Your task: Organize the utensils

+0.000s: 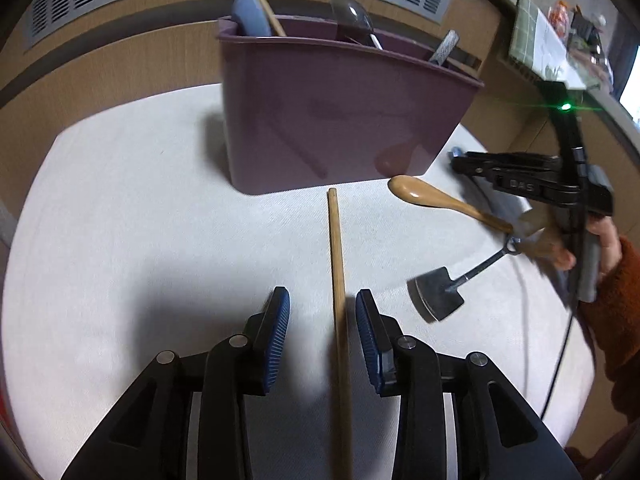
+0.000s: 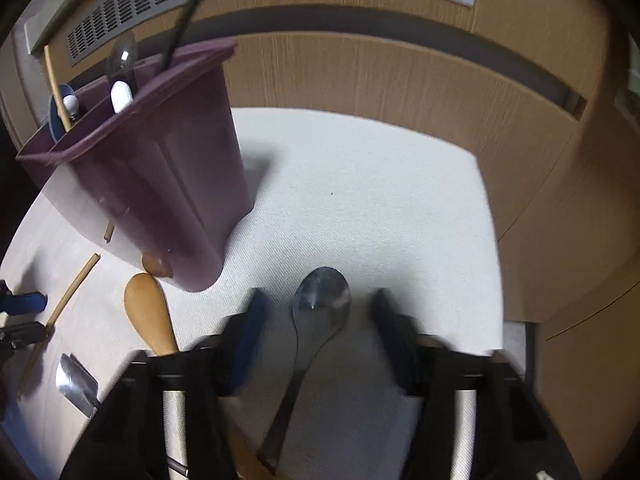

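Loosely between the unclenched left gripper (image 1: 322, 312) lies a plain slender wooden chopstick (image 1: 337, 280), ungrasped.

Left gripper (image 1: 322, 312) jaws apart, angled down; right gripper (image 2: 318, 312) jaws apart.

One faint marking on my right claw, nothing else legible.

From my left hand's camera I can make out pale embossed letters on the side of the black plastic two-finger gripper (image 1: 456, 160) I hold in my right hand; they look like "DAS", though they are soft and small, so I cannot vouch for every letter. The papers and packets on the cluttered shelf (image 1: 560, 40) at the far right carry print too blurred for me to read. The purple plastic utensil caddy (image 1: 340, 120) shows no lettering that I can read, and the view from my right hand gives me no writing either.
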Tool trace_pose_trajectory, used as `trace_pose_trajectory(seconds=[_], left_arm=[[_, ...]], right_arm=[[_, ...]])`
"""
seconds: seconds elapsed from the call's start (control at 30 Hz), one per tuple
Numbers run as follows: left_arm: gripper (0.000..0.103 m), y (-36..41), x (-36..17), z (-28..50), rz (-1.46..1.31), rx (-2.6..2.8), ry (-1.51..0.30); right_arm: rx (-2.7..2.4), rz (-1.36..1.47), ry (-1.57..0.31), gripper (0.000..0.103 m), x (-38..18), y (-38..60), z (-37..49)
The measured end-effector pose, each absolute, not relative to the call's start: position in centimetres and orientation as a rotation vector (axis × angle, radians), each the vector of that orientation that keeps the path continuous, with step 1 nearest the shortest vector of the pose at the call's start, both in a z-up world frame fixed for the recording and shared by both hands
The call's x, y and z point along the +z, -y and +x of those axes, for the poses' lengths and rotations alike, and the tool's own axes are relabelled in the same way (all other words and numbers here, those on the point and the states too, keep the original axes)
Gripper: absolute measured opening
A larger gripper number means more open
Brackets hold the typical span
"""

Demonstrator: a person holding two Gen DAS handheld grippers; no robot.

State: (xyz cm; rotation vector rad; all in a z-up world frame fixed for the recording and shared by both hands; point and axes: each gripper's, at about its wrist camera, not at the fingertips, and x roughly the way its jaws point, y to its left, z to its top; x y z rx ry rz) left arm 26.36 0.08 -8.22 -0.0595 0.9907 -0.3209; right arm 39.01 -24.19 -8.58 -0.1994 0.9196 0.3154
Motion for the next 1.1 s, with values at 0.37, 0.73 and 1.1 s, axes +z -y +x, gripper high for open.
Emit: trace_pose_trajectory(seconds=[0.37, 0.73, 1.1], left_arm=[[0.006, 4.3, -7.3, 30.2, 0.105, -0.268, -1.029], [0.006, 0.2, -2.3, 26.5, -0.137, -0.285, -0.831], [0.005, -3.7, 15.7, 22.8, -0.247, -0.287, -0.148]], right_arm=[[0.321, -0.096, -0.778, 0.025, -3.6, 26.0, 32.8], [0.394, -0.053, -0.664, 0.025, 1.1, 24.3, 28.6], [0.444, -0.044, -0.28, 0.025, 13.1, 20.8, 25.2]])
